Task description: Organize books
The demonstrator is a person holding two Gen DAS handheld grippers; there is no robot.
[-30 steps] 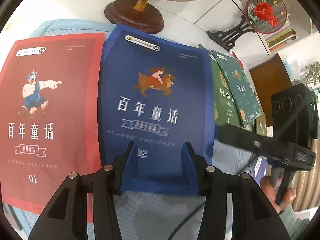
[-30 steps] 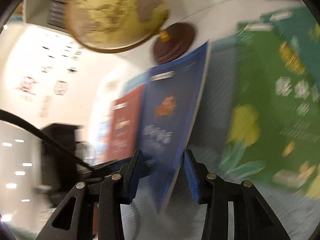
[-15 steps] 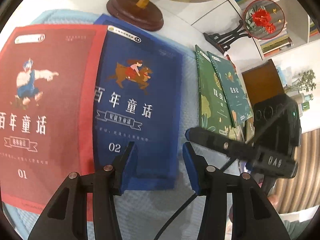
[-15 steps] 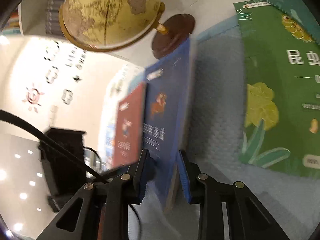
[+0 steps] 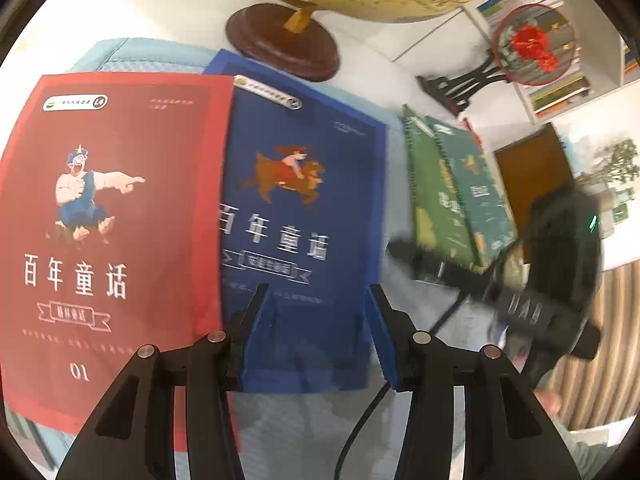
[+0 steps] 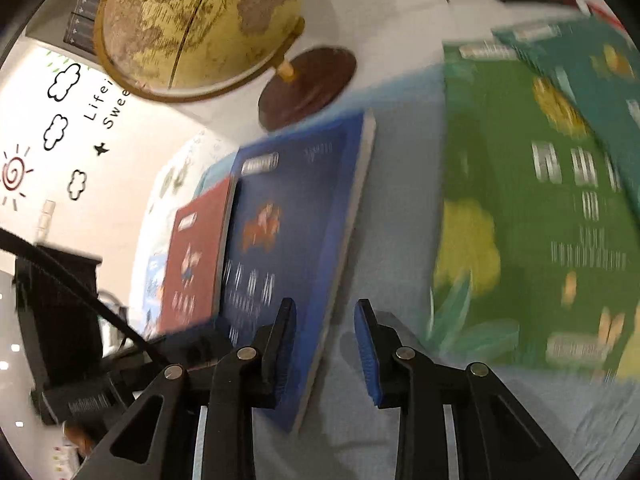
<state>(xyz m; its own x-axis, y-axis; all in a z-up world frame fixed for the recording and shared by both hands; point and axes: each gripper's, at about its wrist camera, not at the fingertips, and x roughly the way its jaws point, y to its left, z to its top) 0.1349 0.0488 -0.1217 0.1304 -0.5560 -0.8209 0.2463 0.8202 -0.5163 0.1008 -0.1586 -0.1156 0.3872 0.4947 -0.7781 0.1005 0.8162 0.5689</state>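
Left wrist view: the red book (image 5: 108,216) and blue book (image 5: 304,216) lie side by side on the bench mat, the green books (image 5: 452,196) well apart, unsorted. Left gripper (image 5: 316,336) jaws hover parted over the blue book. Right gripper (image 6: 324,344) jaws, narrowed since a second ago, straddle its edge without pressing.

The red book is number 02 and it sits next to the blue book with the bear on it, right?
Not quite. In the left wrist view the red book is marked 01, not 02. It does sit next to the blue book with the bear on it.
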